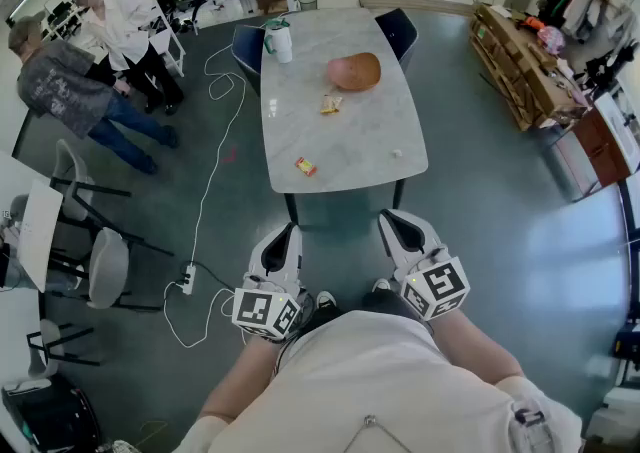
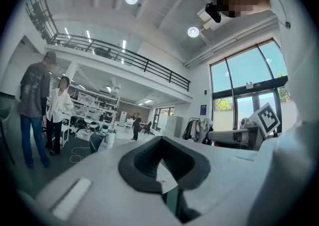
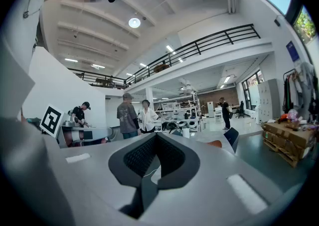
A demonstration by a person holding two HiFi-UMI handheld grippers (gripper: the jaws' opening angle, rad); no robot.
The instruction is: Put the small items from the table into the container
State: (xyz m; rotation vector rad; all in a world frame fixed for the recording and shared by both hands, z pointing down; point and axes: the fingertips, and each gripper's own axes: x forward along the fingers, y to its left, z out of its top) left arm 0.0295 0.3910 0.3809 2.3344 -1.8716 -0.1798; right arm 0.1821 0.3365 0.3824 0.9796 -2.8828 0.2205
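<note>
Teal-grey floor fills a big open workshop, with a pale marble-look surface (image 1: 345,136) standing well ahead of the person. Two bystanders (image 1: 95,51) stand off to its left, and a white cable (image 1: 215,131) trails across the floor beside it.

Nothing of the task looks done yet. Three small items lie loose on the surface, well apart from one another: a yellowish piece (image 1: 330,103) near the middle, a red-and-yellow packet (image 1: 305,166) toward the near edge, and a tiny white bit (image 1: 397,153) by the right edge. The rounded orange-brown container (image 1: 355,71) sits toward the far end, just beyond the yellowish piece; whether anything is inside cannot be told from here. A white cup with a green lid (image 1: 278,39) stands at the far left corner.

Both grippers are held low and close to the person's body, short of the surface. The left gripper (image 1: 286,237) has its jaws pressed together with nothing between them, and the right gripper (image 1: 398,225) is likewise closed and empty.

By my reading, all three pickups are left to do, and the person must first step up to the surface. The red-and-yellow packet lies nearest.
</note>
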